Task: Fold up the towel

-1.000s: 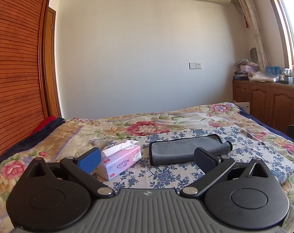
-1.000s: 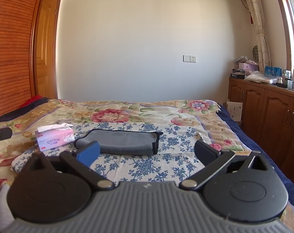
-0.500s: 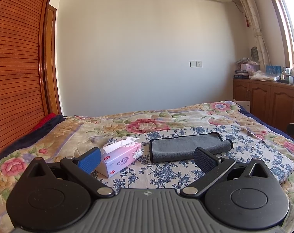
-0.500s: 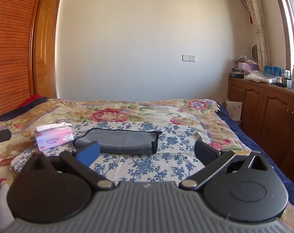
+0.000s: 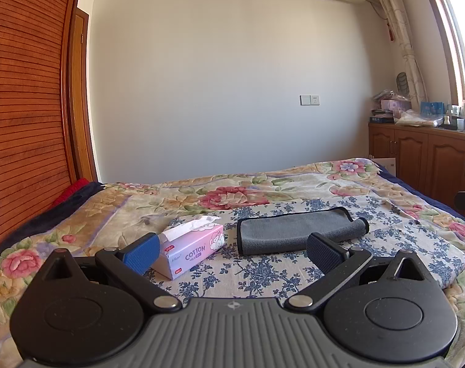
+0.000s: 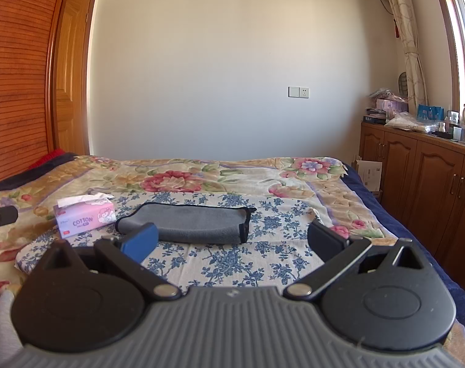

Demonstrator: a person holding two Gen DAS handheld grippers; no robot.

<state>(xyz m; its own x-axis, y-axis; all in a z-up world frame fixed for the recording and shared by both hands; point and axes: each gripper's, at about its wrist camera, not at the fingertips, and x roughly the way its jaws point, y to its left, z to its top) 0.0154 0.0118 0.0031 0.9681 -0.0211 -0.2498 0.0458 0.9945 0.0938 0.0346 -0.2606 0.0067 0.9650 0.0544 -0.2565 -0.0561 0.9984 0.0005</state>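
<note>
A grey towel with a black hem (image 5: 297,230) lies folded into a long band on a blue-flowered cloth (image 5: 263,273) on the bed. It also shows in the right wrist view (image 6: 195,222). My left gripper (image 5: 232,250) is open and empty, held back from the towel's near edge. My right gripper (image 6: 232,240) is open and empty, also short of the towel, and touches nothing.
A pink tissue box (image 5: 191,247) stands just left of the towel, also in the right wrist view (image 6: 85,217). A floral quilt (image 5: 232,190) covers the bed. Wooden cabinets (image 6: 422,171) line the right wall. A slatted wooden wardrobe (image 5: 27,116) stands at the left.
Both grippers have drawn back and risen slightly from the towel. The towel and the tissue box have not moved. Both grippers stay open.
</note>
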